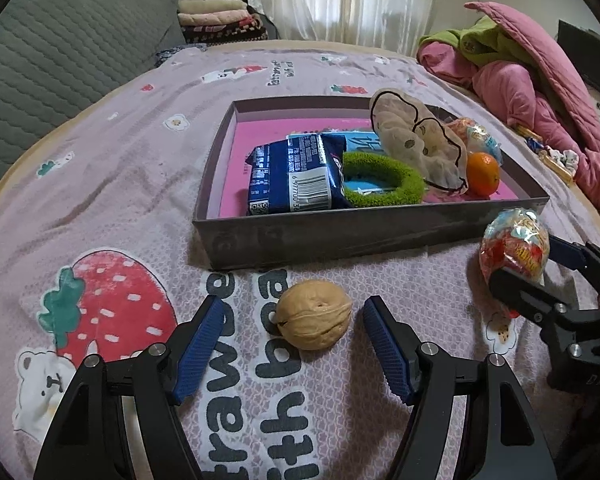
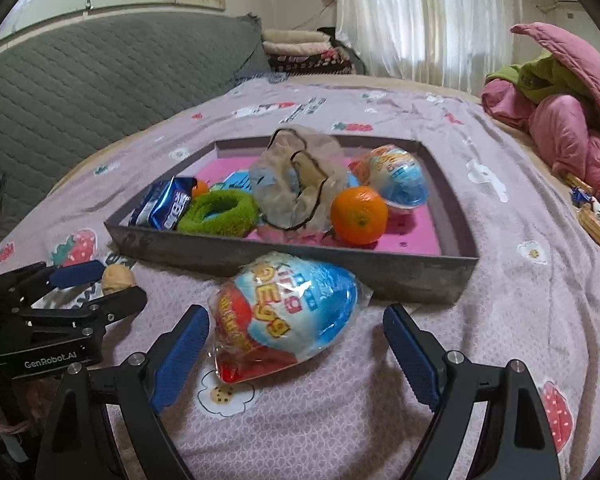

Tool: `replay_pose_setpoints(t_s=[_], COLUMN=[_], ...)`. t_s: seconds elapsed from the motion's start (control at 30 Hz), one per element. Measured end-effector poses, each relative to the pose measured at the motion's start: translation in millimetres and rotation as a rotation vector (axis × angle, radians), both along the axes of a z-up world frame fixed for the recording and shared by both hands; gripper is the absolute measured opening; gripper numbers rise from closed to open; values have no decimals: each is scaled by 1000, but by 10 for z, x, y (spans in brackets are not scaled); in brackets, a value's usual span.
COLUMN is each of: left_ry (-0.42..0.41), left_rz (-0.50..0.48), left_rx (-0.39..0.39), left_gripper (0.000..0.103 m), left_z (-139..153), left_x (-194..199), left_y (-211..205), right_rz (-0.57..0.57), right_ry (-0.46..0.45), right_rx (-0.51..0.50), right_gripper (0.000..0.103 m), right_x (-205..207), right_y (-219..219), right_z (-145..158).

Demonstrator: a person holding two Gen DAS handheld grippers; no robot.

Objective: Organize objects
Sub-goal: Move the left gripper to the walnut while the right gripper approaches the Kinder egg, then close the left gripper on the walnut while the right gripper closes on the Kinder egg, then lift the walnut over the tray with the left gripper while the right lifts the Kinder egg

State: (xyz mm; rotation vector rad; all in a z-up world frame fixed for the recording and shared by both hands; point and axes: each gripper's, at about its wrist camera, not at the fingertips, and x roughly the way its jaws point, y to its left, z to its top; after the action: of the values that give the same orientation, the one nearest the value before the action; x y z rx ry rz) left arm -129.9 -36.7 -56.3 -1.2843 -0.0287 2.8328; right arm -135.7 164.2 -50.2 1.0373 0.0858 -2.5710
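Left gripper (image 1: 294, 344) spread wide, walnut (image 1: 314, 314) between pads, untouched, just before tray (image 1: 360, 236). Walnut: light, hard, round, rolls; pinch across middle. Right gripper (image 2: 296, 354) spread around wrapped toy egg (image 2: 288, 316), also before tray; film slippery, crinkly, shell rigid; take at widest part. Right view alone shows second egg (image 2: 398, 180) fully; left view shows barcode on blue snack packet (image 1: 296, 176).

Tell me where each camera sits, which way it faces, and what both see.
Left wrist: on the left gripper, angled down at a walnut between its open jaws.
Right wrist: on the right gripper, angled down at a wrapped toy egg between its open jaws.
Shared: the grey tray, walnut, egg, each other's gripper.
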Motion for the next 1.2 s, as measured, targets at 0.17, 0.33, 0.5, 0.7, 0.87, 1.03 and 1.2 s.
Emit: replay_pose_setpoints(t_s=[0.17, 0.33, 0.5, 0.7, 0.87, 1.03, 1.2], left_ry=[3, 5, 10, 34, 85, 137, 165], left_rz=[-17, -30, -30, -24, -30, -26, -24], left_rx=[5, 16, 20, 24, 18, 14, 8], left_gripper=[61, 45, 36, 36, 36, 36, 36], left_z=[-10, 0, 16, 102, 328, 598, 791], left_x=[-22, -25, -18, 24, 83, 104, 99], left_y=[43, 74, 75, 76, 121, 189, 252], right_rz=[30, 42, 41, 37, 30, 24, 16], right_ry=[0, 18, 33, 76, 137, 199, 250], right_rx=[15, 28, 30, 34, 39, 36, 36], right_gripper=[65, 61, 61, 61, 61, 61, 61], right_x=[1, 34, 64, 111, 153, 203, 235], right_y=[-70, -98, -74, -60, -48, 3, 67], right_z=[-33, -29, -10, 75, 240, 439, 628])
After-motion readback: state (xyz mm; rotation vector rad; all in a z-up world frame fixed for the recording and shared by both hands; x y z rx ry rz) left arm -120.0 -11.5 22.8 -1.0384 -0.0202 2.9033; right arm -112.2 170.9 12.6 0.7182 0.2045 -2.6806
